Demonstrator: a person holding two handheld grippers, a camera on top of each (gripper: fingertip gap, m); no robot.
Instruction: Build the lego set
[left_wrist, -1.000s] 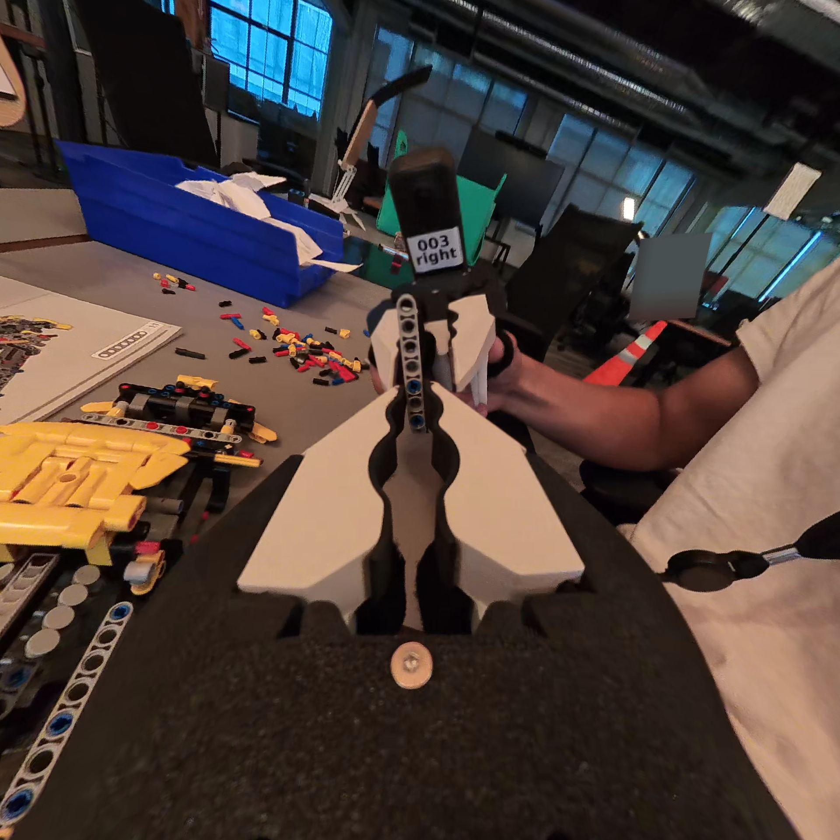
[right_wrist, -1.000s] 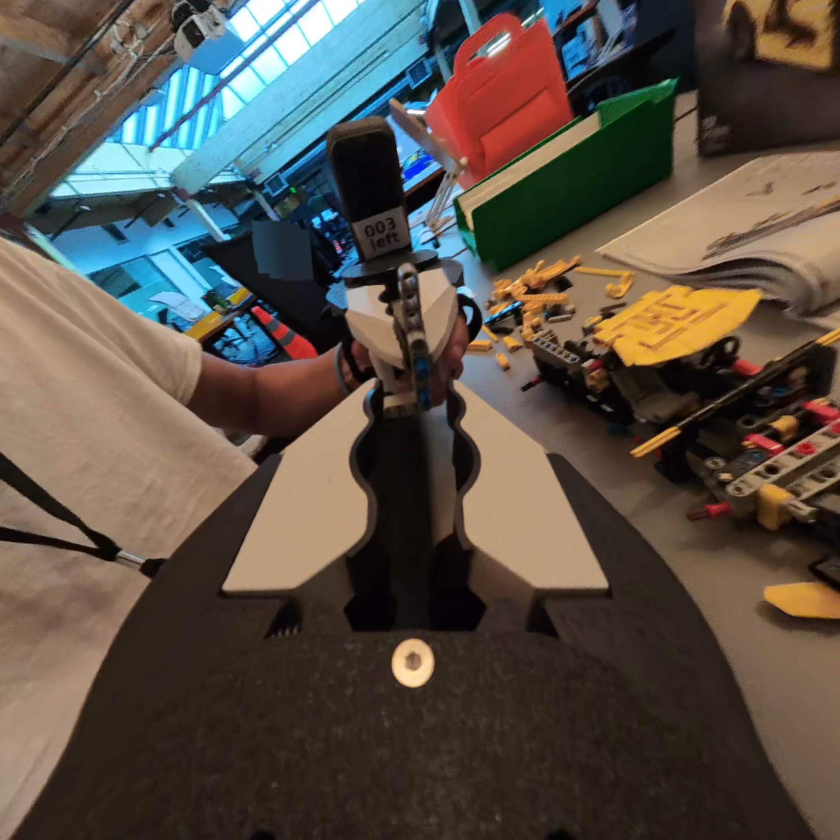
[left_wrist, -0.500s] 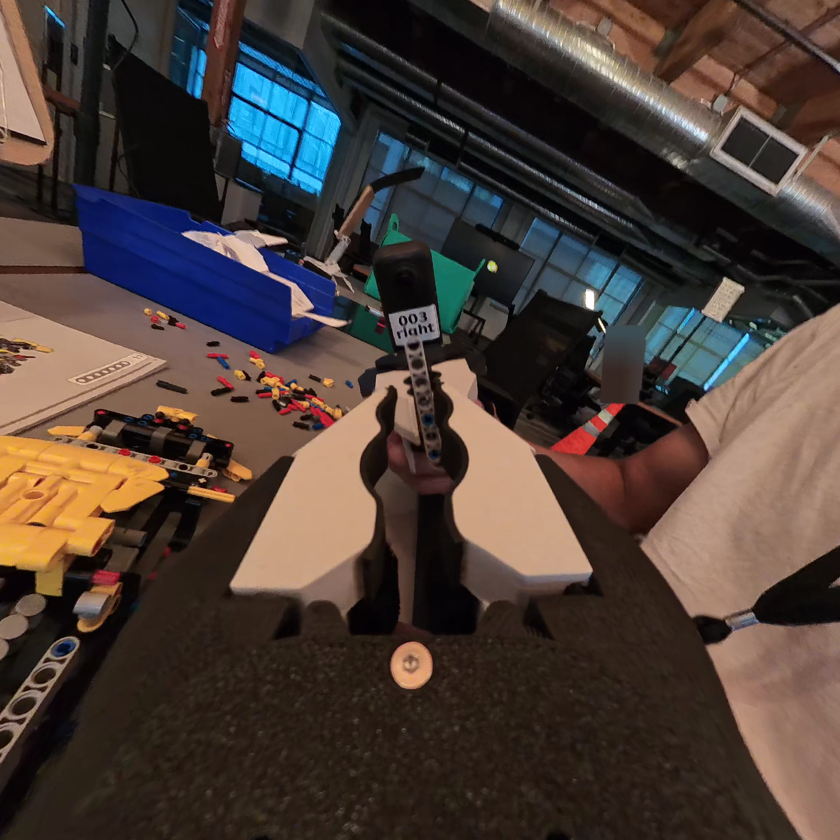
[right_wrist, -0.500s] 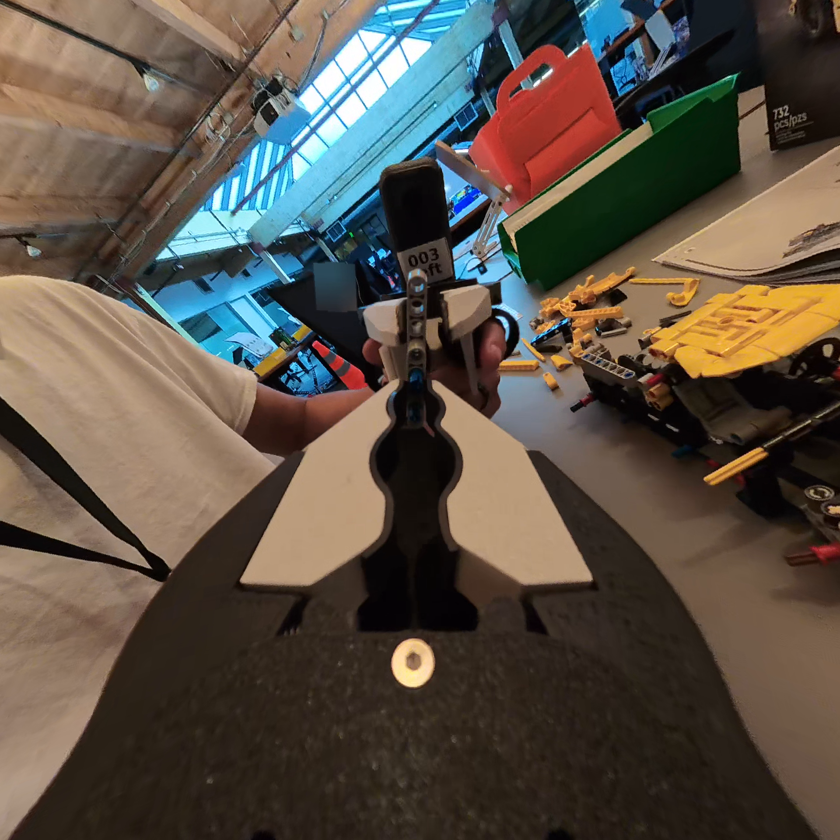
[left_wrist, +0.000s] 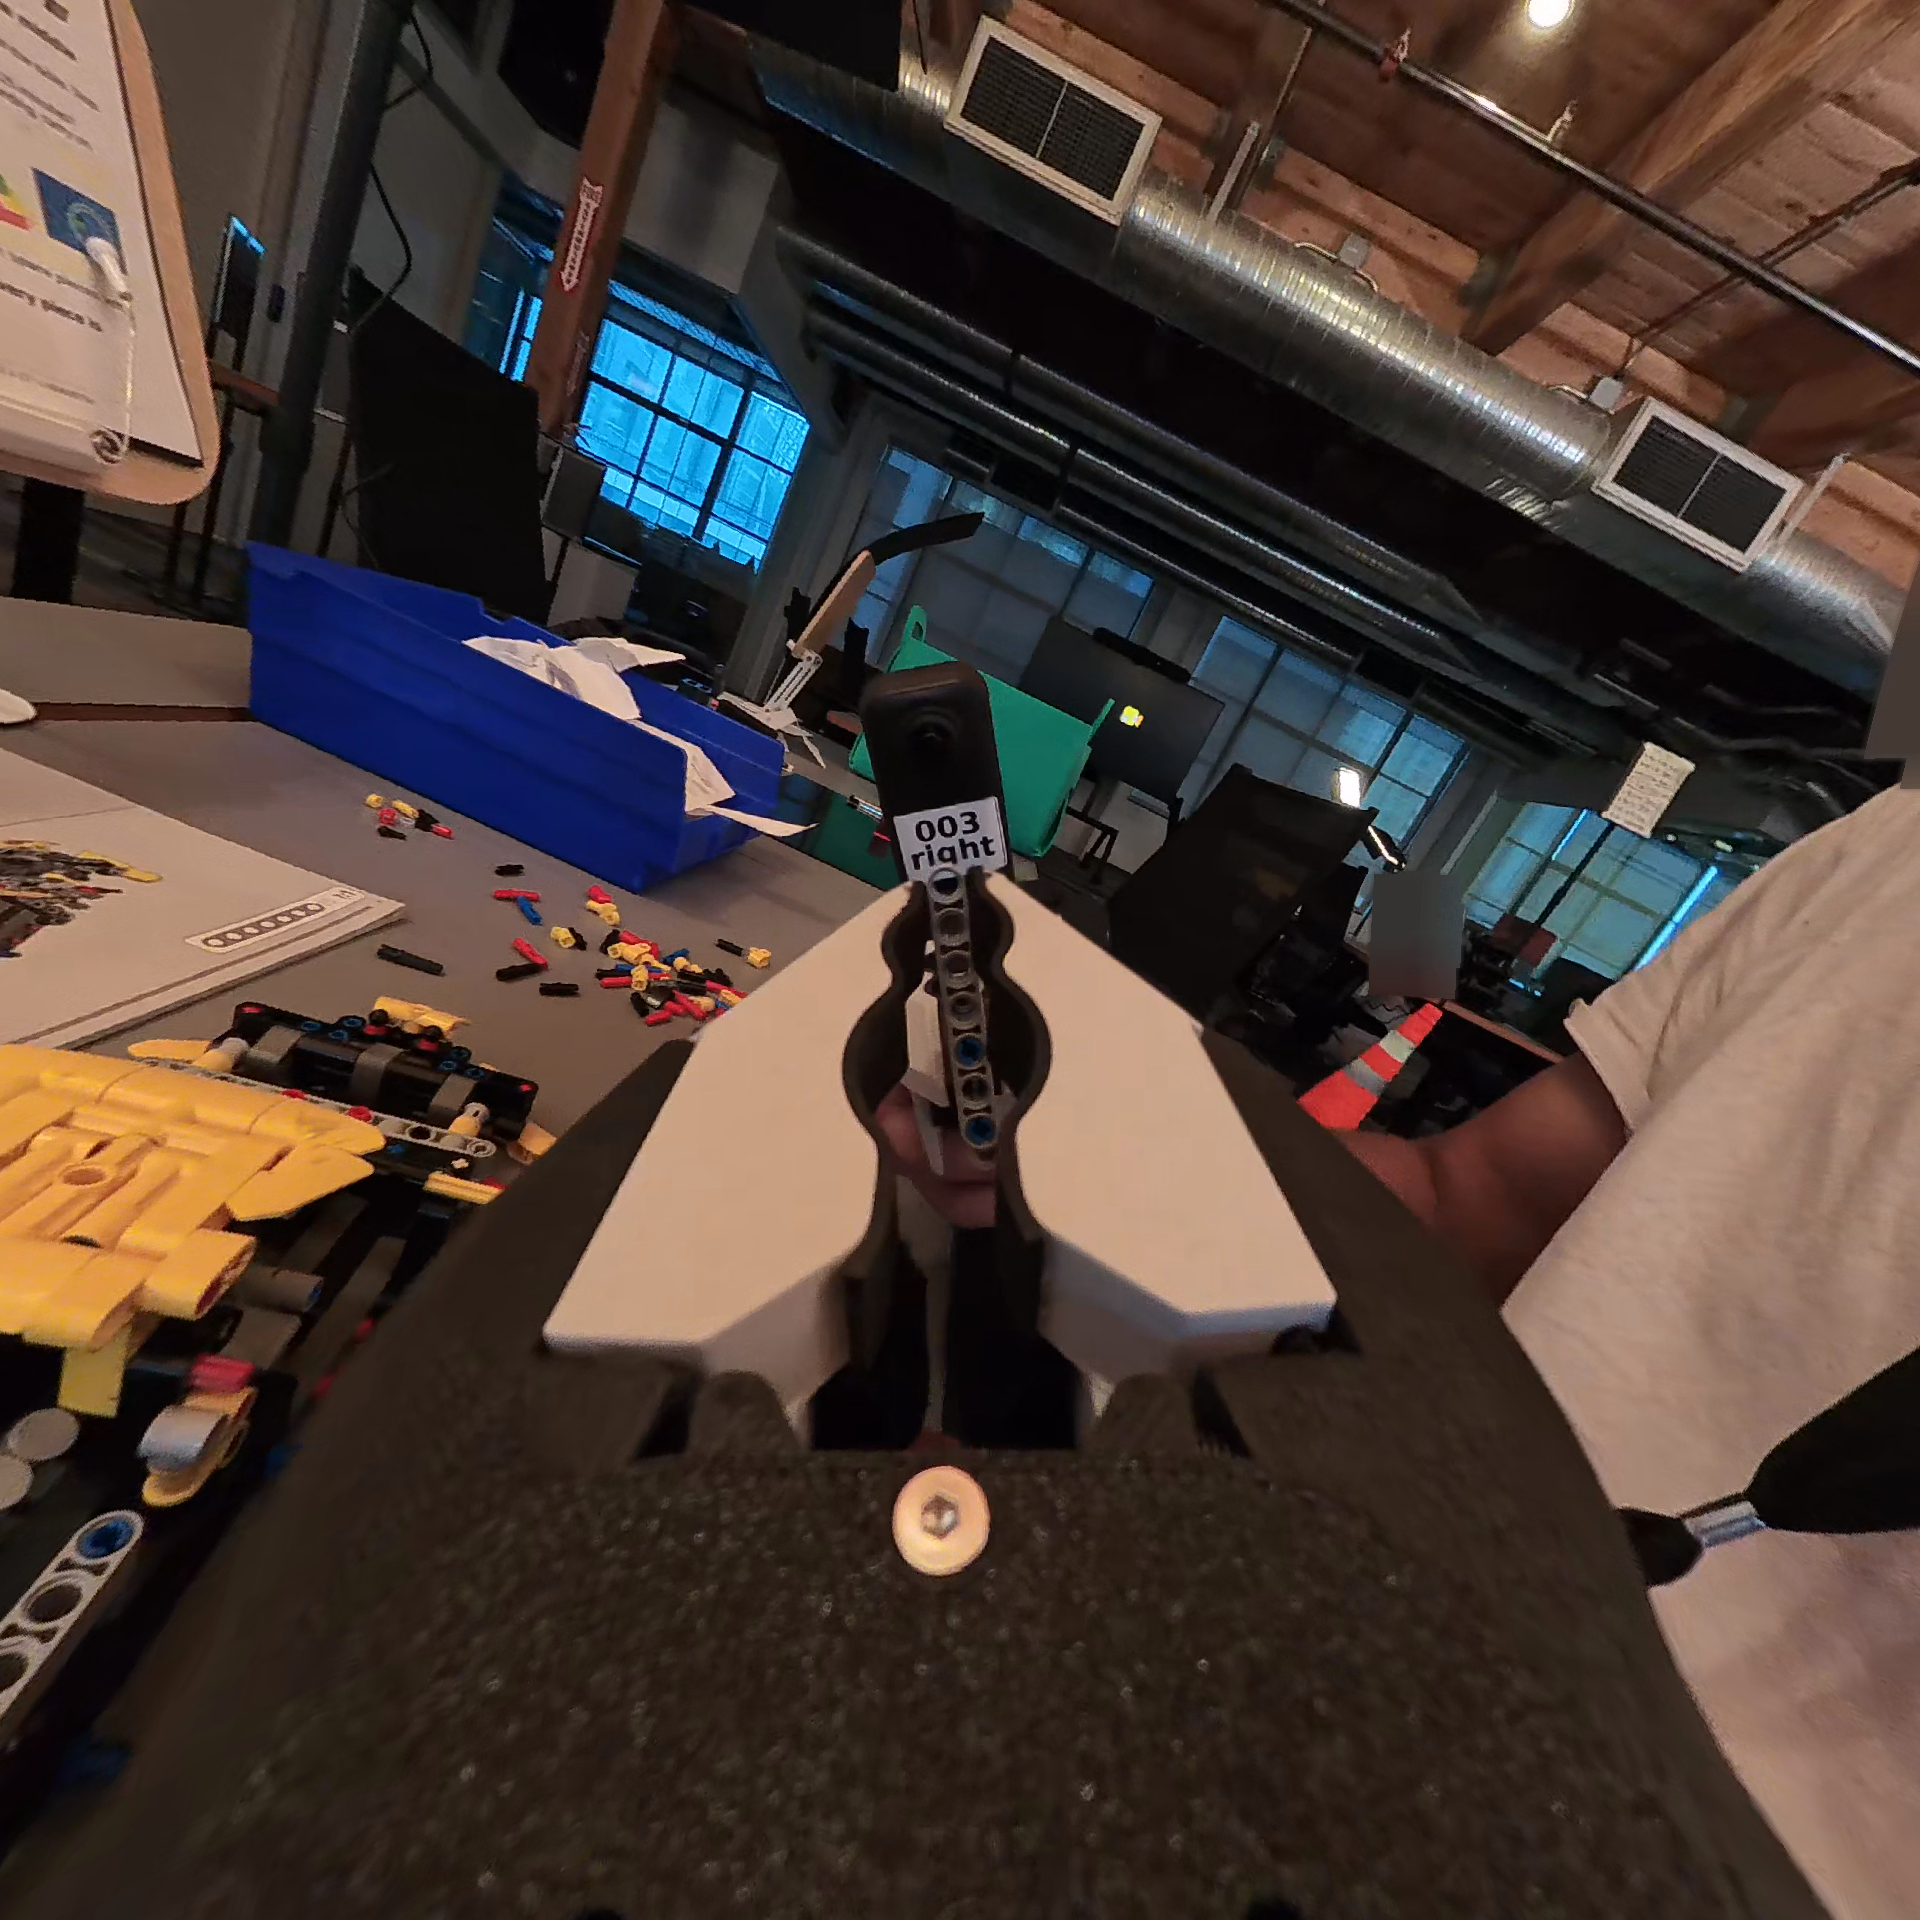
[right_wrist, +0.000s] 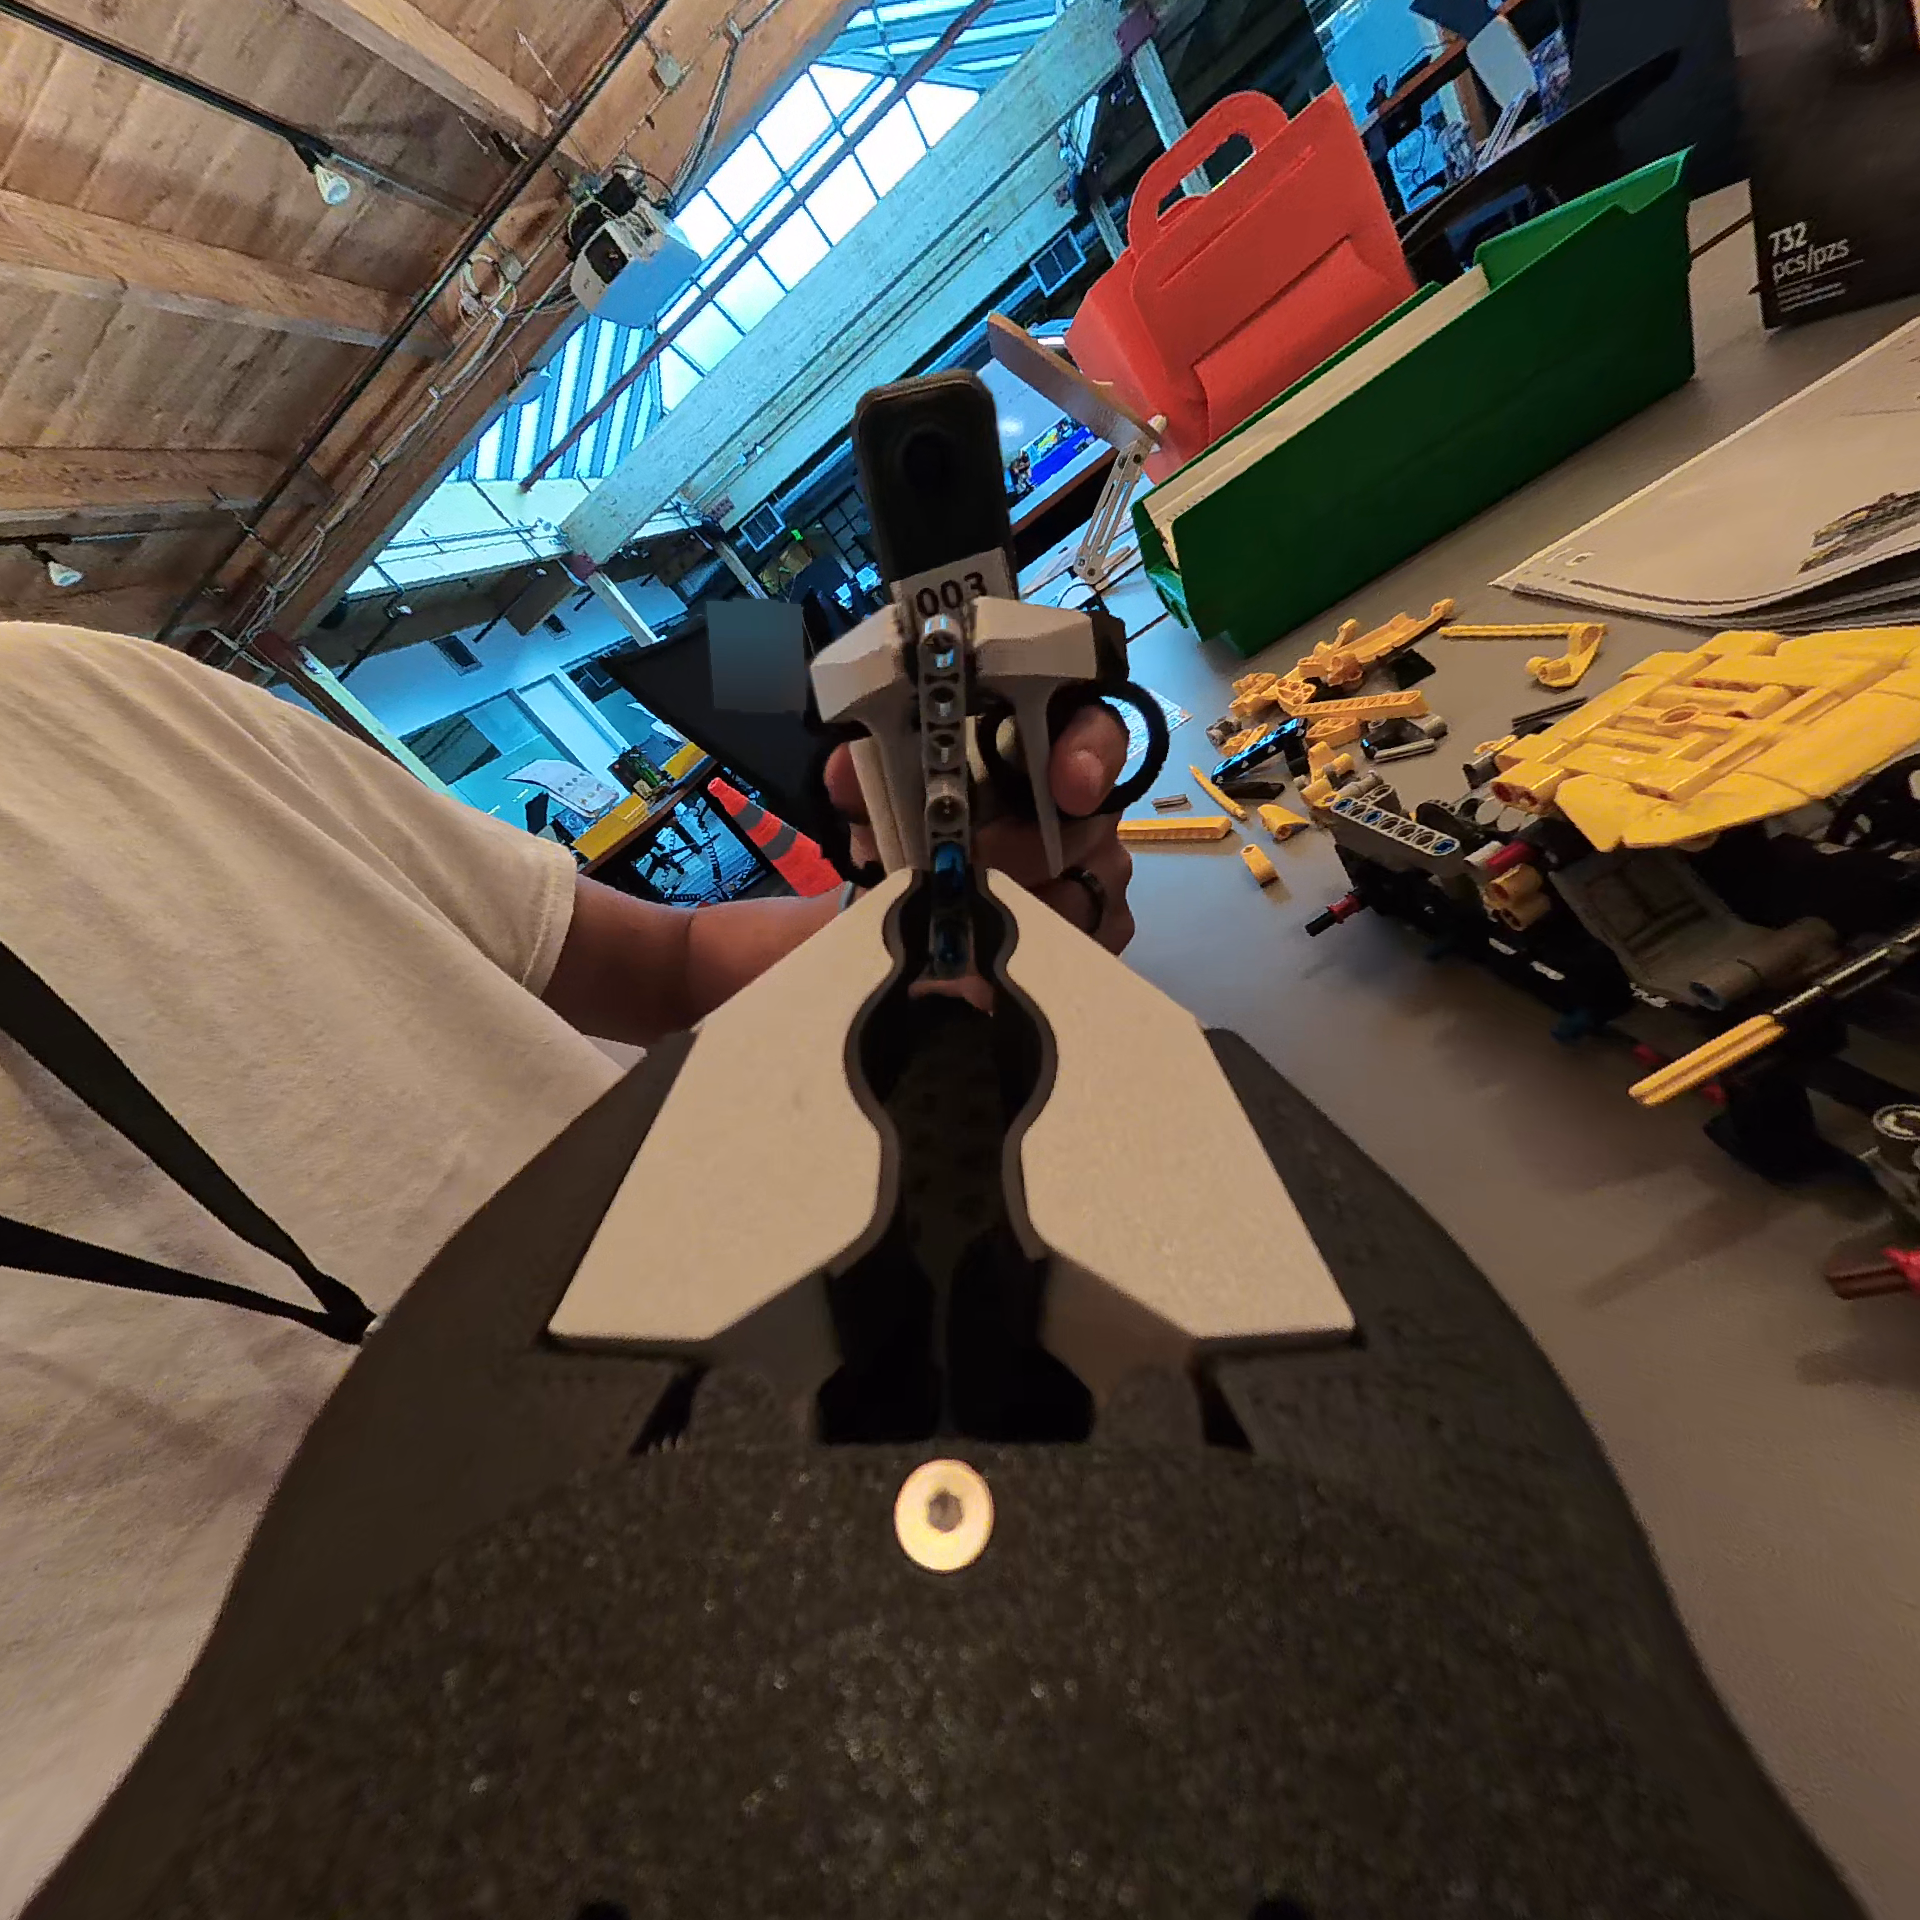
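A grey Technic beam (left_wrist: 961, 1008) with blue pins stands upright in the air between my two grippers, which face each other. My left gripper (left_wrist: 948, 894) is shut on it, and the beam runs down through the hollow between its fingers. My right gripper (right_wrist: 948, 883) is shut on the beam's (right_wrist: 943, 748) lower, blue-pinned end. The left gripper (right_wrist: 945, 717) also shows in the right wrist view, clamped higher on the beam. The yellow and black car model (left_wrist: 125, 1174) lies on the table; it also shows in the right wrist view (right_wrist: 1704, 748).
Loose small pieces (left_wrist: 644, 966) lie before a blue bin (left_wrist: 499, 727). Yellow pieces (right_wrist: 1320, 707) lie near a green bin (right_wrist: 1434, 436) and a red bag (right_wrist: 1236, 270). An instruction booklet (left_wrist: 156, 925) lies at the left. The person's white-shirted torso is close behind both grippers. Across from one pair of fingers to the other is roughly 4 cm.
Both grippers have tilted upward and drawn closer together. The beam, which stood beyond the left fingertips, now sits inside the left gripper's jaws.
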